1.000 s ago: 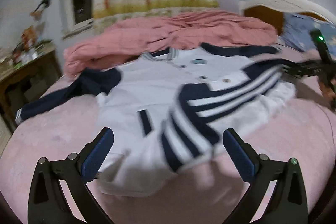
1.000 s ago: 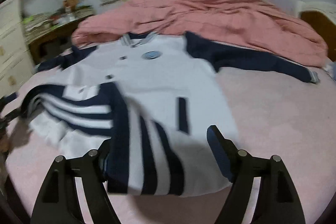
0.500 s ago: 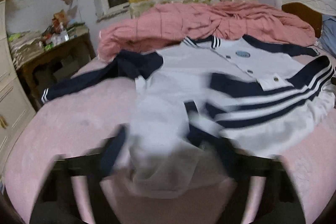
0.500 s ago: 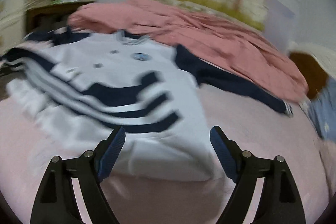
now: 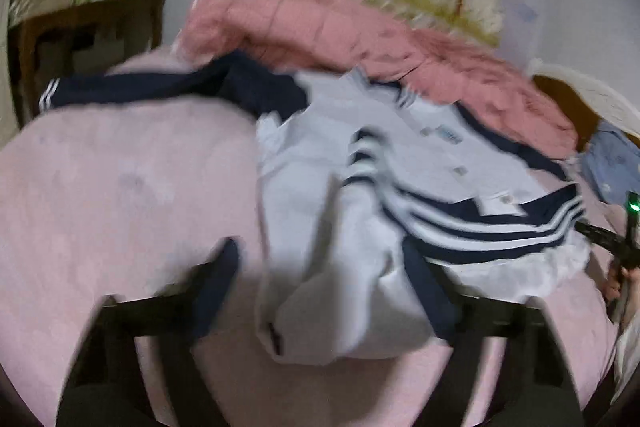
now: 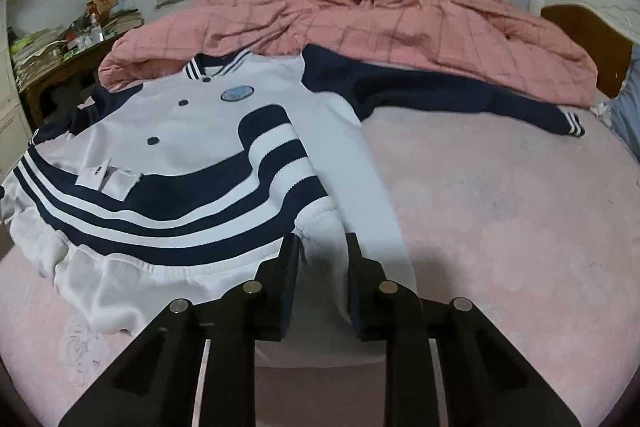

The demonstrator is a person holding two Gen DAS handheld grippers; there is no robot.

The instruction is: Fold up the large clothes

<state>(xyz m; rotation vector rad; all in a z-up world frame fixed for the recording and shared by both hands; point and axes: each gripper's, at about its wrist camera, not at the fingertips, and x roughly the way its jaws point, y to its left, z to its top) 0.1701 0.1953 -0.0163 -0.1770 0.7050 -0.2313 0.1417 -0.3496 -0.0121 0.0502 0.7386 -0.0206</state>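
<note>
A white and navy varsity jacket (image 6: 208, 155) lies on the pink bed, its striped hem folded up over the front. One navy sleeve (image 6: 452, 95) stretches right; the other sleeve (image 5: 160, 91) stretches left in the left wrist view. My right gripper (image 6: 322, 247) has its jaws narrowed around a fold of the jacket's white lower edge. My left gripper (image 5: 324, 267) is open and straddles the bunched white corner of the jacket (image 5: 340, 267); this view is blurred. The right gripper also shows at the far right of the left wrist view (image 5: 624, 251).
A rumpled pink quilt (image 6: 380, 15) lies behind the jacket. A cluttered wooden desk (image 6: 60, 55) stands at the left. A white headboard (image 6: 592, 7) and a blue pillow (image 5: 612, 163) are at the right. The pink bedsheet (image 6: 520, 207) spreads to the right.
My right gripper narrowed from wide open onto the jacket's lower edge. The left gripper swung, so the jacket shifted right in its view. The hem lies folded higher over the front.
</note>
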